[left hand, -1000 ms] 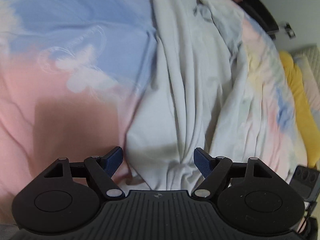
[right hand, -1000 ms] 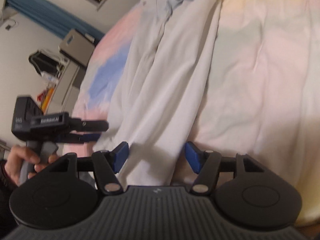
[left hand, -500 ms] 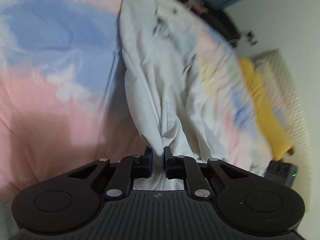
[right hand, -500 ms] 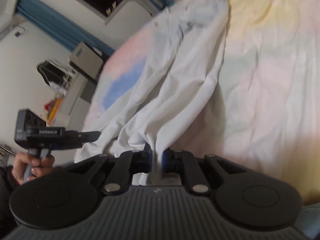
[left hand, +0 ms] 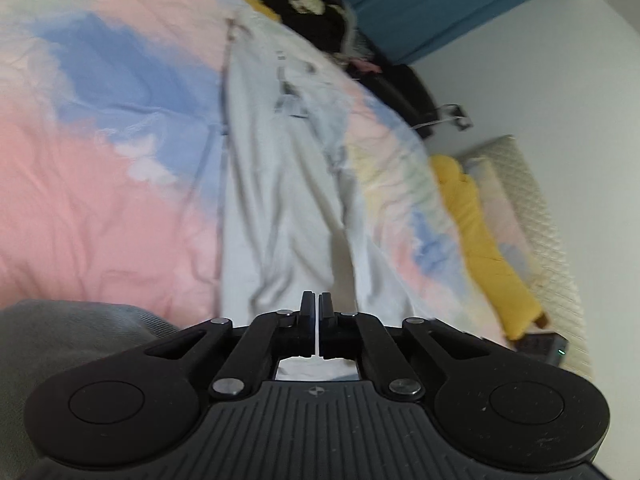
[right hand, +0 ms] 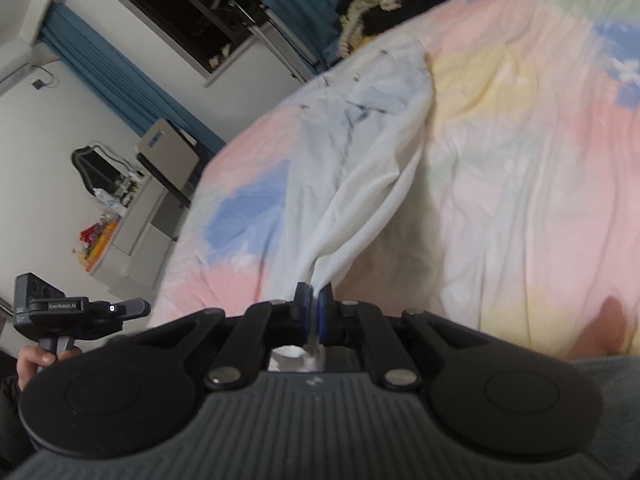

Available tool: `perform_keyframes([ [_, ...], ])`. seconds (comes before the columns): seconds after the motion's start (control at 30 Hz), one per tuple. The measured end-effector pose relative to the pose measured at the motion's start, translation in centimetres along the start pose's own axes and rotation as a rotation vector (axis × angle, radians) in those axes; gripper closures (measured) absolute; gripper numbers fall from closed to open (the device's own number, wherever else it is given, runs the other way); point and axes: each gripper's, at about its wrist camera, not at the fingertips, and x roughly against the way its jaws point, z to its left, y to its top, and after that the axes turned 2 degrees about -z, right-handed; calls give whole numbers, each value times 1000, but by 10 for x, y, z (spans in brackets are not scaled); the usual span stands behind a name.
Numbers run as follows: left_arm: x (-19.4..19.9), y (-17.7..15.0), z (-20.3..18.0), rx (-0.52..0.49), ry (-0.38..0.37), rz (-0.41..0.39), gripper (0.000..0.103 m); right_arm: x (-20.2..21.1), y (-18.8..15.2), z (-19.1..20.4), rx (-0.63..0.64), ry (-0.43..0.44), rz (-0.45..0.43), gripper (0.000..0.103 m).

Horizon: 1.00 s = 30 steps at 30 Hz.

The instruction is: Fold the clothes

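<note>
One bed (left hand: 100, 208) fills most of both views, its pastel pink, blue and yellow cover spread wide and lightly wrinkled. Along it lies the task's garment, pale white trousers (left hand: 280, 200), stretched lengthwise with the waistband at the far end and the leg hems at our end. We judge the fold barely begun: the trousers are laid out long, no crease or doubled layer shows yet, and everything from the first fold on remains.

Our left gripper (left hand: 316, 308) has its jaws closed on the near hem cloth, and our right gripper (right hand: 314, 300) likewise has its jaws closed on a gathered bunch of the trousers, the fabric rising taut from the bed into them.

For room, the cover lies open on both sides of the garment. A dark heap of clothes (left hand: 296, 4) sits near the waistband at the far edge, and a yellow pillow (left hand: 484, 236) lies off to the right, well apart.
</note>
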Motion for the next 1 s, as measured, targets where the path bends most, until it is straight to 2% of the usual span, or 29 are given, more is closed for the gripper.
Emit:
perform_keyframes([
  [0.07, -13, 3, 7, 24, 31, 22, 85, -9, -8, -7, -5, -23, 24, 98],
  [0.13, -27, 7, 9, 34, 64, 29, 37, -13, -9, -8, -3, -41, 28, 98],
  [0.2, -42, 10, 6, 18, 100, 23, 28, -13, -9, -7, 2, -57, 30, 98],
  [0.27, -65, 12, 6, 39, 146, 84, 28, -16, -7, -9, 3, -75, 40, 98],
  [0.4, -110, 5, 14, 49, 248, 263, 28, -17, -5, -17, -5, -107, 66, 98],
  [0.5, -119, 5, 18, 45, 231, 340, 28, -26, -5, -26, -33, -118, 102, 97],
  [0.53, -122, 4, 17, 24, 237, 364, 28, -29, -4, -28, -42, -122, 115, 96],
  [0.63, -137, -8, 8, -144, 308, 478, 28, -40, -4, -37, -70, -135, 154, 93],
  [0.67, -141, -11, 6, -174, 325, 499, 27, -45, -3, -39, -71, -148, 173, 91],
  [0.73, -144, -13, 7, -185, 338, 519, 27, -54, -2, -41, -66, -170, 208, 80],
  [0.77, -145, -13, 9, -173, 335, 526, 27, -59, -2, -42, -60, -179, 224, 70],
  [0.8, -146, -12, 12, -161, 331, 533, 27, -61, -1, -40, -55, -181, 239, 65],
  [0.87, -146, -12, 18, -137, 321, 537, 28, -69, -2, -41, -49, -183, 271, 64],
  [0.9, -146, -12, 20, -131, 317, 534, 32, -73, -2, -43, -51, -186, 284, 64],
  [0.97, -142, -12, 23, -127, 306, 522, 47, -81, -3, -46, -56, -191, 310, 64],
  [1.0, -140, -12, 24, -126, 300, 513, 60, -84, -3, -48, -57, -188, 318, 65],
])
